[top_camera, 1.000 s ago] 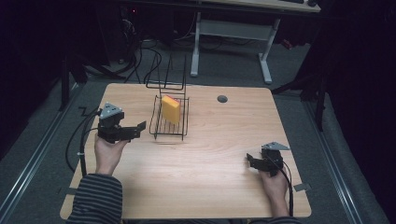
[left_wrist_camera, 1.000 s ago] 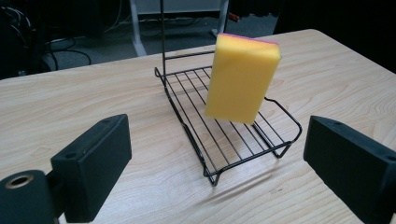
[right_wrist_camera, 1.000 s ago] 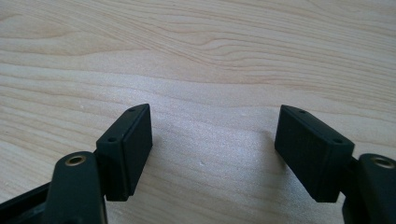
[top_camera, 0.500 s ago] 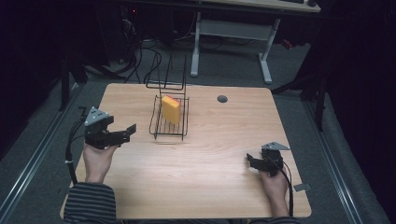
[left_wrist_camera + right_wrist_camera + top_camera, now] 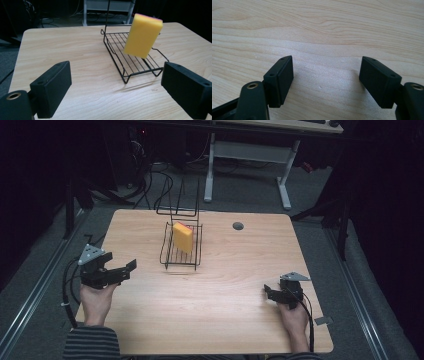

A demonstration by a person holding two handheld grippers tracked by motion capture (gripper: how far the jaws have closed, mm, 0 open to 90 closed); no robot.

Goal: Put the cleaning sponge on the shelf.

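The left gripper is held above the wooden bench, its jaws spread wide with nothing between them. Straight ahead of those jaws, well apart from them, a yellow sponge stands tilted on end in a black wire rack. The right gripper sits low over bare bench, jaws also spread and empty, far from the rack.
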